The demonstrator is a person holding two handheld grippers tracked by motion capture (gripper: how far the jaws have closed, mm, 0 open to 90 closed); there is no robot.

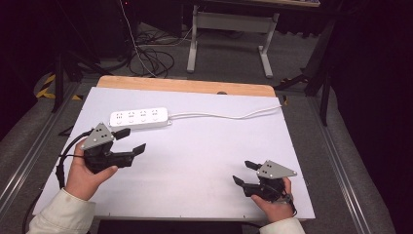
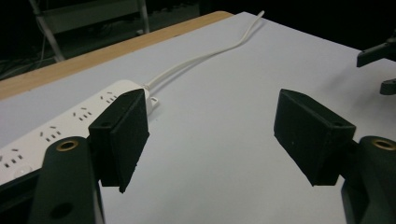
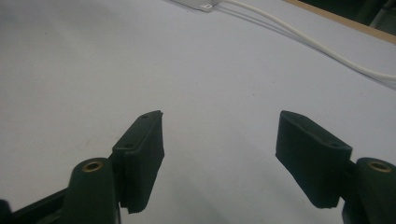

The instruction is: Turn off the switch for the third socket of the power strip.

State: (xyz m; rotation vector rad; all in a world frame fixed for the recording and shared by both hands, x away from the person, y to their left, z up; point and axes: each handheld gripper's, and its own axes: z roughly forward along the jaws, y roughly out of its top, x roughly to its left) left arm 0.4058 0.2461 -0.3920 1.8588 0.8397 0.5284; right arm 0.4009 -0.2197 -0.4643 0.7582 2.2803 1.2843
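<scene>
A white power strip (image 1: pixel 139 118) lies flat at the back left of the white table top (image 1: pixel 204 156), and its white cable (image 1: pixel 219 116) runs off to the right. My left gripper (image 1: pixel 135 140) hovers just in front of the strip, open, with nothing between its jaws. In the left gripper view the power strip (image 2: pixel 70 121) sits behind the left jaw of that gripper (image 2: pixel 224 135). My right gripper (image 1: pixel 241 171) rests near the front right edge, open and empty. In the right gripper view, this gripper (image 3: pixel 219 154) faces bare table, with the strip's end (image 3: pixel 201 4) and cable (image 3: pixel 327 51) far off.
A wooden strip (image 1: pixel 185 85) borders the table's far edge. Beyond it stand a white table frame (image 1: pixel 229 29) and loose cables (image 1: pixel 151 58) on the grey floor. The other gripper (image 2: pixel 373 72) shows at the right edge of the left gripper view.
</scene>
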